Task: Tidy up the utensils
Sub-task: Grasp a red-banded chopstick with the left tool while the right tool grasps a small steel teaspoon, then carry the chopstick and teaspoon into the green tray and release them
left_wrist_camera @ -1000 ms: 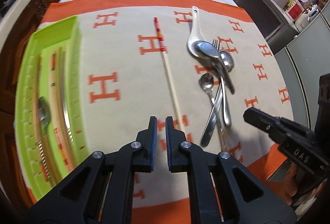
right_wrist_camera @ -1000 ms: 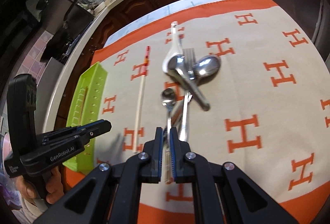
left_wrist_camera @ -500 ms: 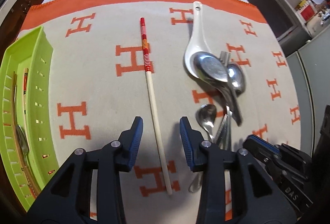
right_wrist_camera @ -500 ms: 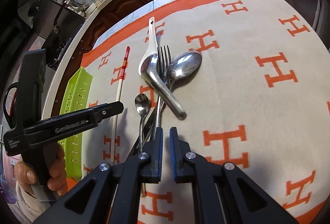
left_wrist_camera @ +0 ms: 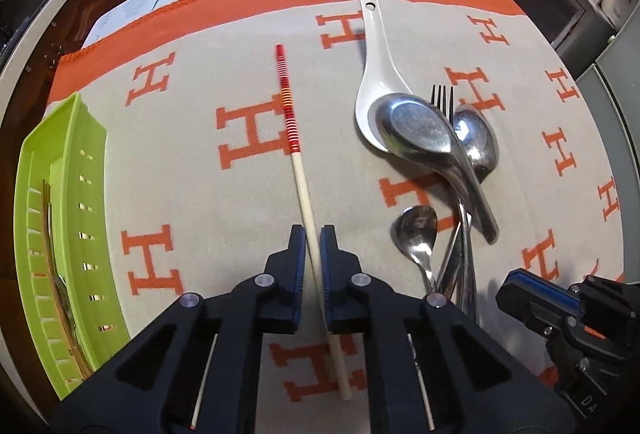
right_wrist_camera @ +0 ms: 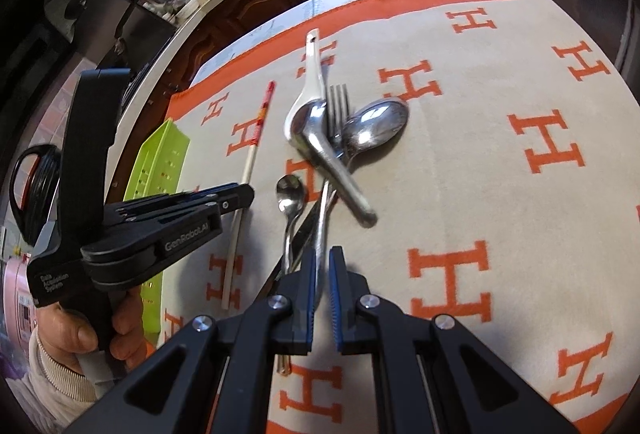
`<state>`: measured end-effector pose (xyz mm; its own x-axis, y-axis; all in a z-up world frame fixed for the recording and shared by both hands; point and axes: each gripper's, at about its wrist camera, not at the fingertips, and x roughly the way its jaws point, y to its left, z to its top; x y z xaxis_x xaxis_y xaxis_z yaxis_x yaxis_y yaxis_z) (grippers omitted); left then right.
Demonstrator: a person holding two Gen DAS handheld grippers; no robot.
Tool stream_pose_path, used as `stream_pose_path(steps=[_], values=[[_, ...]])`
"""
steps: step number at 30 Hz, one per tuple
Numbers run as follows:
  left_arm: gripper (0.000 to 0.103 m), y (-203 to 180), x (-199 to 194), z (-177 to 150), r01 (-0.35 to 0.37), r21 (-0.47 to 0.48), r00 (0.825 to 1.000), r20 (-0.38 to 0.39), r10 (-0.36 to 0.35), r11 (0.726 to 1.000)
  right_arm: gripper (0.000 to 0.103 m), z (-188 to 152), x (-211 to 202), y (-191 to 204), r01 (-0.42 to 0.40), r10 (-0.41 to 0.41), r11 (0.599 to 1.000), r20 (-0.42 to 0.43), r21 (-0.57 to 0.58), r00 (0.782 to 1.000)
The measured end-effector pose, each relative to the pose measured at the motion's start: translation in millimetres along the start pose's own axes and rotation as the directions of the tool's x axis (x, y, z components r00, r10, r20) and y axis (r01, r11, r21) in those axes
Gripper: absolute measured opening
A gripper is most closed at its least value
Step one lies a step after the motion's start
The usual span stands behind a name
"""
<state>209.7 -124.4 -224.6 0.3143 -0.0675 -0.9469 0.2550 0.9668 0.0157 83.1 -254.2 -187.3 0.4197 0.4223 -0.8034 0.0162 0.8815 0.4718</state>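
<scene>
A table (left_wrist_camera: 132,10) carries an H-patterned cloth (left_wrist_camera: 192,202), with a green tray (left_wrist_camera: 92,170) at its left edge, a chopstick (left_wrist_camera: 304,194) mid-cloth, and piled cutlery (left_wrist_camera: 444,170) rightward.

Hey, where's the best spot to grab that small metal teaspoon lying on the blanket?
Grip the small teaspoon at the neck just below its bowl, coming straight down from its left side. Further along, its handle runs under the crossed fork and spoon handles, while the bowl end lies clear on the blanket.
</scene>
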Motion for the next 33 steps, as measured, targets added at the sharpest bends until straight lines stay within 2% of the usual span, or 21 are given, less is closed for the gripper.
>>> stream_pose_path(steps=[7,14,20,27,29,33], values=[[0.003,21,-11,-24,0.050,-0.062,0.999,-0.004,-0.050,0.997,0.006,-13,7,23,-0.008,0.002,0.995,-0.063,-0.096,0.998],[0.003,36,-22,-52,0.074,-0.084,0.997,-0.012,-0.075,0.994,0.008,-25,21,36,0.035,-0.052,0.989,-0.120,-0.145,0.991],[0.003,41,-30,-67,0.112,-0.097,0.993,-0.016,-0.114,0.989,0.010,-30,29,54,0.138,-0.165,0.963,-0.106,-0.230,0.981],[0.003,47,-47,-83,0.141,-0.096,0.990,0.013,-0.140,0.985,0.010,-42,33,78,0.275,-0.310,0.891,-0.041,-0.360,0.950],[0.003,51,-51,-86,0.151,-0.101,0.989,0.023,-0.149,0.983,0.007,-42,31,75,0.276,-0.307,0.904,-0.047,-0.326,0.951],[0.003,60,-67,-95,0.179,-0.114,0.983,0.058,-0.173,0.977,0.006,-36,26,58,0.160,-0.182,0.970,-0.107,-0.183,0.977]])
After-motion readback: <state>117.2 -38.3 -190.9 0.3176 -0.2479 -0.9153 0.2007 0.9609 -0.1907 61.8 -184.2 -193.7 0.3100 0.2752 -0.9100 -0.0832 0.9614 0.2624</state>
